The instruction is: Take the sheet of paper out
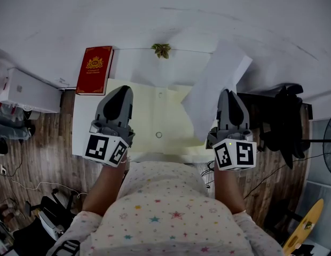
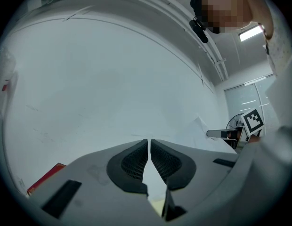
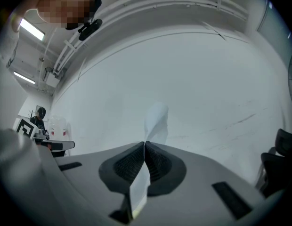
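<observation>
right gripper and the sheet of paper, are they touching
Touching. In the right gripper view, the right gripper has its jaws shut on the sheet of paper, which sticks up beyond them.

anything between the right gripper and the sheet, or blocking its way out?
Nothing visible. The right gripper is shut on the sheet of paper, which sticks up past its jaws. In the head view the sheet's lower corner overlaps the yellow folder; nothing lies on the sheet.

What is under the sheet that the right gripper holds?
Around the sheet show the yellow folder and the white table; whatever lies directly beneath the sheet is covered.
</observation>
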